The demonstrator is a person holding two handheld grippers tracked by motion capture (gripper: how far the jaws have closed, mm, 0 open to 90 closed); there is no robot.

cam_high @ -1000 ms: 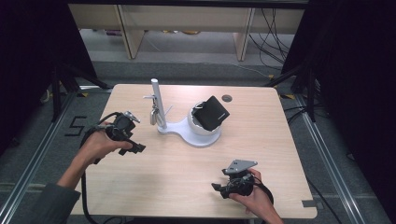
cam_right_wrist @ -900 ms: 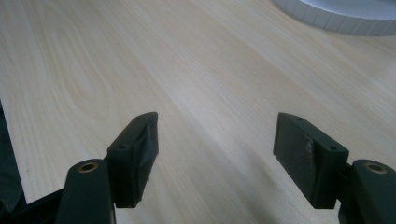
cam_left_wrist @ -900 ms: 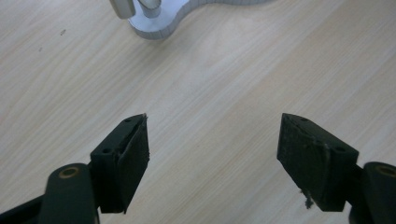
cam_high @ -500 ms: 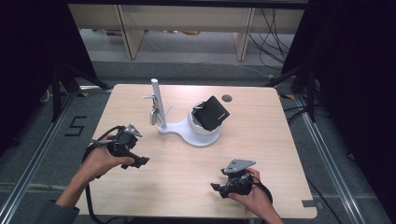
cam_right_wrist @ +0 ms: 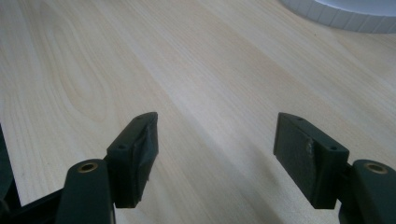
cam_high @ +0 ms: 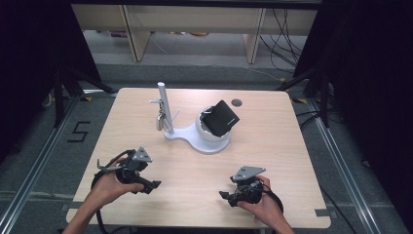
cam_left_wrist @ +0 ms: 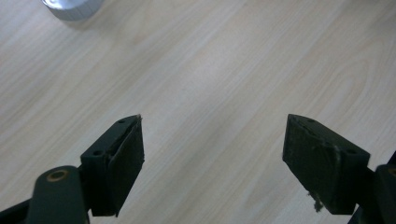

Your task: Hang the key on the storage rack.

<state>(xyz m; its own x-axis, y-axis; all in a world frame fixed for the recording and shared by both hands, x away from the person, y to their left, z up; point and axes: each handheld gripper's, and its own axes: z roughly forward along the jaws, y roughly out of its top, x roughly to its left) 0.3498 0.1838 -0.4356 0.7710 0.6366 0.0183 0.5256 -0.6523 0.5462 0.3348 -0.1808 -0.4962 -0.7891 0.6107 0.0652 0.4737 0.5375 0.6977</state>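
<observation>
The white stand (cam_high: 204, 139) sits on the table (cam_high: 292, 161), a bit past the middle. A small black box (cam_high: 220, 118) rests tilted on top of the stand's round cup. A thin white post (cam_high: 164, 109) rises from the stand's left end, and a small silver thing (cam_high: 159, 122) hangs on the post.

Both grippers are well away from the stand, on the near side of it. The left gripper (cam_high: 151, 185) is near and to the left of the stand. Its jaws have just been opening and now stand spread wide, with nothing between them but bare wood. The right gripper (cam_high: 223, 195) is near and to the right of the stand. Its jaws are spread too and hold nothing.

It looks like the work at the stand is finished, or close to it: the box sits in place, the silver thing hangs, and both hands rest low by the near edge.

The silver thing is too small to tell what it is. The left gripper view catches just a bit of the stand's rim (cam_left_wrist: 70, 8) at its top edge, and the right gripper view cuts off the stand's base (cam_right_wrist: 345, 14) too.
</observation>
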